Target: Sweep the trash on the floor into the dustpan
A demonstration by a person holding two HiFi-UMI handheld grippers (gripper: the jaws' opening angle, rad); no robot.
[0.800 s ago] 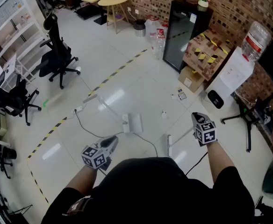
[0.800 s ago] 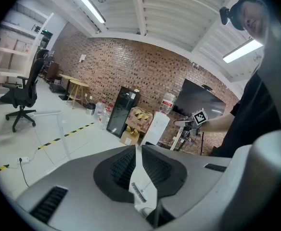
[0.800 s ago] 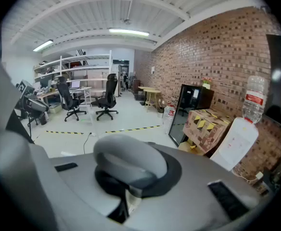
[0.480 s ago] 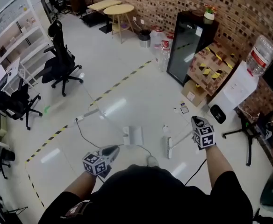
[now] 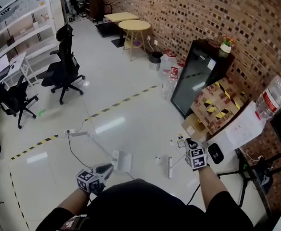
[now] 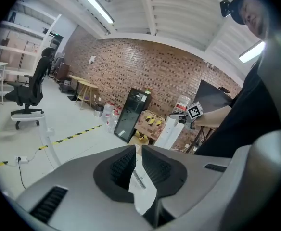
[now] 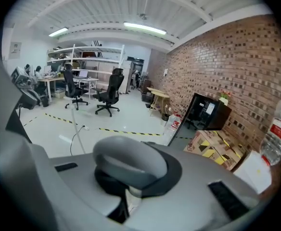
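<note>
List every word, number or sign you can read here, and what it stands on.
None can be read.
Label on the dustpan handle in the left gripper: print too small.
Red label on the water bottle: blurred.
Sticker on the fridge: blurred.
Marker cubes: patterns only.

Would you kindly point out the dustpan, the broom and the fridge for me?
dustpan [image 5: 125, 161], head view, its white pan.
broom [image 5: 169, 168], head view, its head.
fridge [image 5: 192, 78], head view, its dark door.
</note>
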